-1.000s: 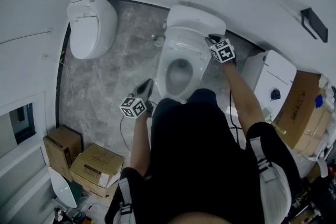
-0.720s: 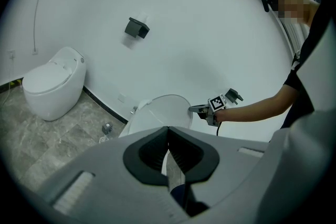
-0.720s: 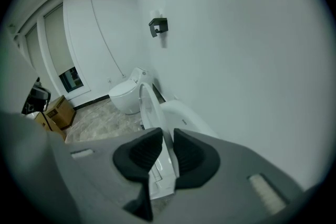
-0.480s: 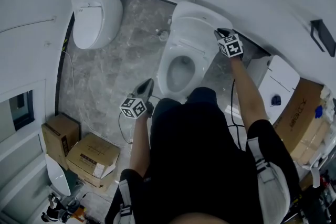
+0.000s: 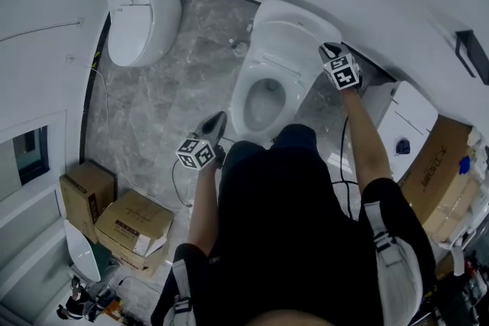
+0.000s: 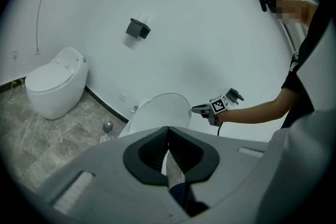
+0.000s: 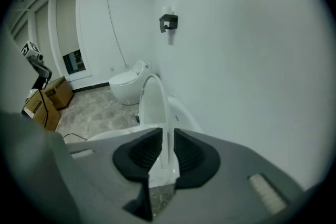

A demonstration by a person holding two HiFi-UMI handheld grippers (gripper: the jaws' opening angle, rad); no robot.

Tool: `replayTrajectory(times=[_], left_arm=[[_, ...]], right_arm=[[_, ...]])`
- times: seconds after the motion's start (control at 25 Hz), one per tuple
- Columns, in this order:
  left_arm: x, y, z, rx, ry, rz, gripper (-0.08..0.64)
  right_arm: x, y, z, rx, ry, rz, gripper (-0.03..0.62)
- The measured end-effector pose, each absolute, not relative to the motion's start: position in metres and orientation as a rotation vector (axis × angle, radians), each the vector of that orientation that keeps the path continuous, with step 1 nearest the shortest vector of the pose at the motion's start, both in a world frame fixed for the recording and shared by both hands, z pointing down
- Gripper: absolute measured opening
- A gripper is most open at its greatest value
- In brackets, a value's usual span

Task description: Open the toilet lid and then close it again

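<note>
The white toilet point(image 5: 263, 99) stands against the wall with its seat down. Its lid point(image 5: 294, 27) is raised nearly upright. My right gripper point(image 5: 330, 51) is at the lid's right edge. In the right gripper view the thin lid rim point(image 7: 154, 107) runs between the dark pads point(image 7: 144, 152), and my right gripper point(image 7: 167, 152) is shut on it. My left gripper point(image 5: 217, 121) hangs shut and empty in front of the bowl, low on the left, apart from the toilet. In the left gripper view its jaws point(image 6: 168, 149) meet, with the lid point(image 6: 165, 110) and the right gripper point(image 6: 198, 109) beyond.
A second white toilet point(image 5: 141, 15) stands at the far left by the wall. Cardboard boxes point(image 5: 134, 229) lie on the floor at the near left. A white unit point(image 5: 401, 118) and another box point(image 5: 443, 164) crowd the right side. A cable point(image 5: 177, 179) trails on the grey floor.
The right gripper has shifted a little to the right, toward the wall, with the lid edge in it. The left gripper has stayed where it was.
</note>
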State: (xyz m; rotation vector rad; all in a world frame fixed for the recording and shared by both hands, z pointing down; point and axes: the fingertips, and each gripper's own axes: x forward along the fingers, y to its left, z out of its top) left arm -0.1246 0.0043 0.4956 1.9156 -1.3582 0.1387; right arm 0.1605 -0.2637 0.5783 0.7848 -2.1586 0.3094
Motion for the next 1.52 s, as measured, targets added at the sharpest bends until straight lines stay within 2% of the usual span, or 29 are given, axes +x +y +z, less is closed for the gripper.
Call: replayTrajectory(times=[0.44,0.64,1.08,1.52], left_arm=[[-0.130,0.009,0.491,2.063,-1.192,0.153,0.011],[-0.136,0.023,0.489,2.168,-1.057,0.253,0.011],[-0.166,0.058,0.492,2.308,-0.850,0.338,0.011],[-0.180,0.083,0.492,2.335,-0.782,0.318,0.011]], right_arm=[[0.181,-0.163,0.560,0.990,-2.179,0.426,0.078],[0.155,-0.092,0.543,1.031,-2.206,0.488,0.056],[0.080,0.030,0.517,1.116,-2.276,0.557,0.057],[0.073,0.076,0.511,1.225,-2.222,0.560,0.057]])
